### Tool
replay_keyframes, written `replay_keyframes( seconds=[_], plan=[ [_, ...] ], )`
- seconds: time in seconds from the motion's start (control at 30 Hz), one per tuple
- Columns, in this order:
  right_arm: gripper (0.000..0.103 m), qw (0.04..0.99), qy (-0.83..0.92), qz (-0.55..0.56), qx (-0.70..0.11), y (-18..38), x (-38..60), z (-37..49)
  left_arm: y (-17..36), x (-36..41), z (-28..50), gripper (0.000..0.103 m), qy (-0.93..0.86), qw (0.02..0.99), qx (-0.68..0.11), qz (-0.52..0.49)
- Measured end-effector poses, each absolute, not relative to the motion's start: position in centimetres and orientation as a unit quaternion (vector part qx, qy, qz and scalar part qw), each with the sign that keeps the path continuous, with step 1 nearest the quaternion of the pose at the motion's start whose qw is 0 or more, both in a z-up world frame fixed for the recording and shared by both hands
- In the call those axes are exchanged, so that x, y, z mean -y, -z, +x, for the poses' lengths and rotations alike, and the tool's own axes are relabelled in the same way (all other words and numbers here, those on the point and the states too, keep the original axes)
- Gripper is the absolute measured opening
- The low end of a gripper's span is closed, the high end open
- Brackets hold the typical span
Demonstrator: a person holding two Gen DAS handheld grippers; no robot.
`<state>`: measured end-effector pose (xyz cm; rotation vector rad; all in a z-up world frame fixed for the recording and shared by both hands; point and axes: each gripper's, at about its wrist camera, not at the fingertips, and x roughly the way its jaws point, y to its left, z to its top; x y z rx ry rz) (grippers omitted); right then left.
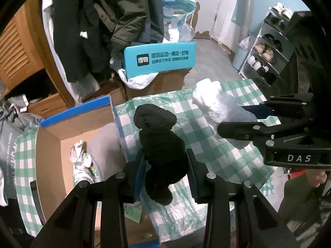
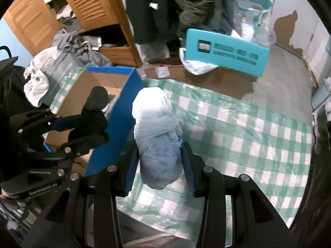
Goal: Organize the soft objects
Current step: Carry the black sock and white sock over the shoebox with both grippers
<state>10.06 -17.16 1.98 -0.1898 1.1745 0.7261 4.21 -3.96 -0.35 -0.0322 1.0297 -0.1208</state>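
A: So, nearest first: what do the tongs hold?

B: The left gripper (image 1: pixel 165 163) is clenched on a black sock (image 1: pixel 161 144). The sock stands up between the blue pads, its rolled top above the fingers and its tail hanging below them. The right gripper (image 2: pixel 159 161) is clamped on a white bag (image 2: pixel 157 136), a crumpled bundle that sticks up well past the fingertips.

A: Where are those two in the scene?

B: Both are held off the ground above a green checked cloth (image 2: pixel 248 132). The sock hangs over the cloth just beside the right wall of a box (image 1: pixel 82 122); the bag hangs to the right of the sock, above the middle of the cloth.

A: And the box?

B: Cardboard with blue edges, open on top, at the left of the cloth. Inside lie a grey cloth (image 1: pixel 105 144) and a small white item (image 1: pixel 79 155).

A: Farther off?

B: A teal box (image 1: pixel 160 61) rests on a brown carton beyond the cloth, with dark coats (image 1: pixel 107 20) hanging behind it. A shoe rack (image 1: pixel 266 55) stands far right, a wooden cabinet (image 1: pixel 18 51) far left.
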Motion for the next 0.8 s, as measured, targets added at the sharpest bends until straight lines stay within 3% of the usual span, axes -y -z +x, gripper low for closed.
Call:
replay_keyframes(
  seconds=[0.8],
  plan=[
    [0.039, 0.729, -0.386, -0.133, -0.549, -0.7, 4.7, 9.2, 2.8, -7.4, 1.6, 0.038, -0.028, 0.863, -0.498, -0.082]
  ],
)
